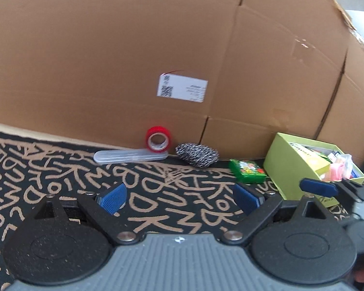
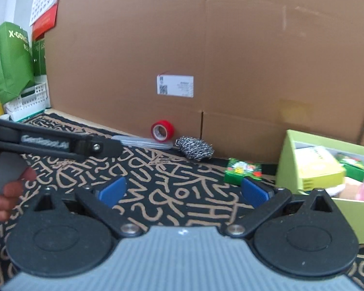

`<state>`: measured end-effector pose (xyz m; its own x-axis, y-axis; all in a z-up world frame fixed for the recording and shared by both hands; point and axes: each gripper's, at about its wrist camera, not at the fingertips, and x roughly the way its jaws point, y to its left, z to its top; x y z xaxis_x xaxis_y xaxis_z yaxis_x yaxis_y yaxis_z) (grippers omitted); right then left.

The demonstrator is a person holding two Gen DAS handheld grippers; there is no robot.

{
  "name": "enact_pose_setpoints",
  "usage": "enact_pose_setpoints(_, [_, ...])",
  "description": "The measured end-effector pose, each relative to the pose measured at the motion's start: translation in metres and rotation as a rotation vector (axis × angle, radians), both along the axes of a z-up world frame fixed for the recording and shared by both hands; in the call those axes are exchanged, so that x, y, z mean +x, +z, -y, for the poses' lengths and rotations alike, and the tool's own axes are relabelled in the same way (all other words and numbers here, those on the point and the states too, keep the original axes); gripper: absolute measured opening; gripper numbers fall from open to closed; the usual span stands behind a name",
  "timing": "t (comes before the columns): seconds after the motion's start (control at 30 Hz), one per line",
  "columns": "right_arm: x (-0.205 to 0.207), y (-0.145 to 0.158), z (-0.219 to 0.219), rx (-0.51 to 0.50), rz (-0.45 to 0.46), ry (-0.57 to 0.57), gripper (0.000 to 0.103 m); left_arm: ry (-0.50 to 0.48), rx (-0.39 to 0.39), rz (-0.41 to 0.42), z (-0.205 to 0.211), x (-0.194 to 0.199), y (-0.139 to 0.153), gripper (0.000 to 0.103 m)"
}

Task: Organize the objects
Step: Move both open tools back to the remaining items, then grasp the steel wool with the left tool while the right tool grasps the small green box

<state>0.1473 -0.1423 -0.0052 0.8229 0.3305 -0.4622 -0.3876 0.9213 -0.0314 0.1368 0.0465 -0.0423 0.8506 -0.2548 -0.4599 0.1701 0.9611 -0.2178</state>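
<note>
Objects to be sorted lie in a row along the foot of a big cardboard box (image 1: 133, 48), across the middle of both views. Leftmost is a clear plastic case (image 1: 130, 156), lying flat on the black mat with tan lettering (image 1: 157, 194). Just behind its right end a red tape roll (image 1: 158, 139) stands on edge against the cardboard. Right of that sits a steel wool scourer (image 1: 197, 155), then a small green packet (image 1: 247, 171) flat on the mat. At the right edge a lime green box (image 1: 291, 167) stands open, filled with mixed small items; the packet lies just beside its left wall.

The left gripper (image 1: 179, 197) hovers over the mat at the bottom of its view, fingers spread wide and empty. The right gripper (image 2: 183, 191) is likewise released, nothing between its blue pads (image 2: 253, 192). In the right wrist view, a hand (image 2: 4, 198) at the lower left edge grips the other gripper's handle.
</note>
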Motion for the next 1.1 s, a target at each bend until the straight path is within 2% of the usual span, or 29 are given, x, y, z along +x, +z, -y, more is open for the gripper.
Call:
enact_pose_setpoints(0.13, [0.037,-0.013,-0.008,0.008,-0.028,-0.096,0.103,0.008,-0.021,-0.012,-0.007,0.012,-0.005,0.097])
enact_pose_setpoints(0.3, [0.081,-0.029,-0.009,0.023,-0.069,-0.262,0.092,0.006,-0.026,-0.016,-0.007,0.032,-0.009,0.097])
enact_pose_setpoints(0.47, [0.116,-0.053,-0.022,-0.08,-0.097,-0.448,0.091,0.002,-0.025,-0.007,-0.015,0.051,-0.01,0.098])
enact_pose_setpoints(0.6, [0.14,-0.065,-0.02,-0.09,-0.151,-0.533,0.092,-0.013,-0.031,-0.004,-0.021,0.063,-0.011,0.098])
enact_pose_setpoints(0.77, [0.16,-0.068,-0.012,-0.025,-0.193,-0.577,0.092,-0.047,-0.036,-0.004,-0.019,0.075,-0.012,0.097])
enact_pose_setpoints(0.83, [0.163,-0.071,-0.007,0.008,-0.203,-0.572,0.088,-0.066,-0.05,-0.01,-0.016,0.08,-0.012,0.097])
enact_pose_setpoints(0.9, [0.158,-0.07,-0.001,0.031,-0.19,-0.559,0.061,-0.089,-0.067,-0.017,-0.01,0.086,-0.013,0.097])
enact_pose_setpoints(1.1, [0.127,-0.07,0.013,0.05,-0.173,-0.492,0.061,-0.111,-0.079,-0.048,0.017,0.112,-0.021,0.097])
